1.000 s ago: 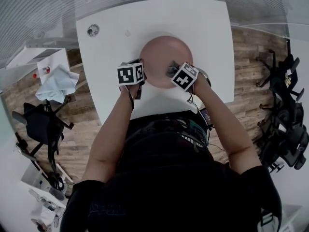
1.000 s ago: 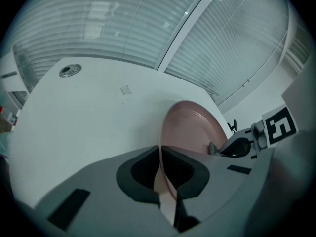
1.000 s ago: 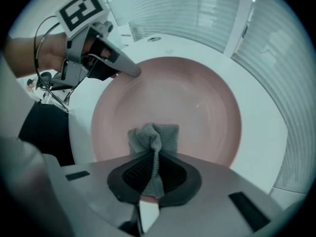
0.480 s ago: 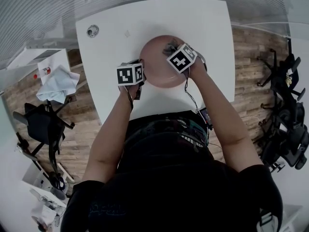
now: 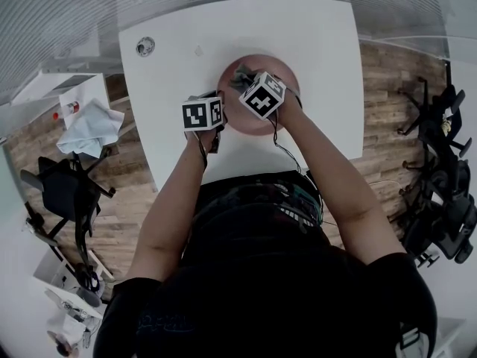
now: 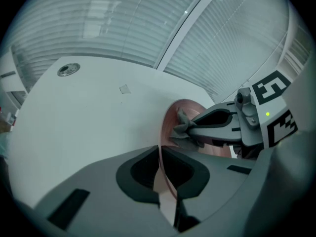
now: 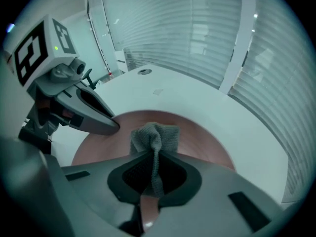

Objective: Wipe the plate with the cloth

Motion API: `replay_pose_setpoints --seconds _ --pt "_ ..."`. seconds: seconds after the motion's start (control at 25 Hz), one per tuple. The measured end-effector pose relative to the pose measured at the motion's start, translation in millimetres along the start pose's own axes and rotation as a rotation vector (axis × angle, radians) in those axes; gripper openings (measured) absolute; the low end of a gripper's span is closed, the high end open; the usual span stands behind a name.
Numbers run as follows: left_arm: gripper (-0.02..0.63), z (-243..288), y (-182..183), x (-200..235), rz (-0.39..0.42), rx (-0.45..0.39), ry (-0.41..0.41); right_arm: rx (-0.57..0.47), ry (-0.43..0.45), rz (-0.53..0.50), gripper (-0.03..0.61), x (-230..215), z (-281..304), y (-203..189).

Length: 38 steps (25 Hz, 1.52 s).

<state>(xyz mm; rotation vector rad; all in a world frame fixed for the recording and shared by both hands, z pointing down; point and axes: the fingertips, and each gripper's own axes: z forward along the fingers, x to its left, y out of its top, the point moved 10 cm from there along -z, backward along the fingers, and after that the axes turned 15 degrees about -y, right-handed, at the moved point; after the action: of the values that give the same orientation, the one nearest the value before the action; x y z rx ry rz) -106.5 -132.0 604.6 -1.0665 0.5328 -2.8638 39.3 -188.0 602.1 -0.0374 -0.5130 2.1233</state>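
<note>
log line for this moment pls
left gripper: shut on rim of round pink plate | right gripper: shut on grey knitted cloth, cloth on plate's face | plate: on white table

head view steeply overhead, gripper views low and close, sharing plate (image 5: 246,123)

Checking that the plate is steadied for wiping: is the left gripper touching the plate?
Touching. The left gripper view shows the left gripper with its jaws closed on the near rim of the plate.
</note>
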Motion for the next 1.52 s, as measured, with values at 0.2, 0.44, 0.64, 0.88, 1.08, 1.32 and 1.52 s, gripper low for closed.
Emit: replay_pose_setpoints --seconds 0.2,0.44,0.64,0.88,1.08,1.32,1.52 --pt "0.029 0.2 -0.3 0.9 -0.011 -0.006 0.004 -0.004 0.09 -0.034 0.037 22.9 -7.9 -8.7" --pt "0.029 0.9 -0.4 -1.5 -0.004 -0.017 -0.005 0.049 0.151 -0.045 0.037 39.2 -21.8 -34.6" --pt "0.048 -4.1 0.4 -6.2 0.033 -0.054 -0.01 0.047 0.139 -0.001 0.037 42.4 -27.8 -44.2" --pt "0.071 -21.4 -1.7 -11.6 0.068 -0.081 -0.012 -0.027 0.063 0.074 0.037 37.1 -43.3 -40.9" --pt "0.072 -46.6 1.7 -28.7 0.118 -0.12 -0.023 -0.109 0.002 0.177 0.037 32.9 -67.2 -40.4" --pt "0.071 -84.5 0.0 -50.9 0.203 -0.169 -0.078 -0.21 -0.083 0.339 0.037 35.2 -105.2 -40.8" --pt "0.049 -120.2 -6.7 -79.9 0.304 -0.212 -0.126 -0.353 -0.092 0.417 0.037 42.3 -150.0 -42.4"
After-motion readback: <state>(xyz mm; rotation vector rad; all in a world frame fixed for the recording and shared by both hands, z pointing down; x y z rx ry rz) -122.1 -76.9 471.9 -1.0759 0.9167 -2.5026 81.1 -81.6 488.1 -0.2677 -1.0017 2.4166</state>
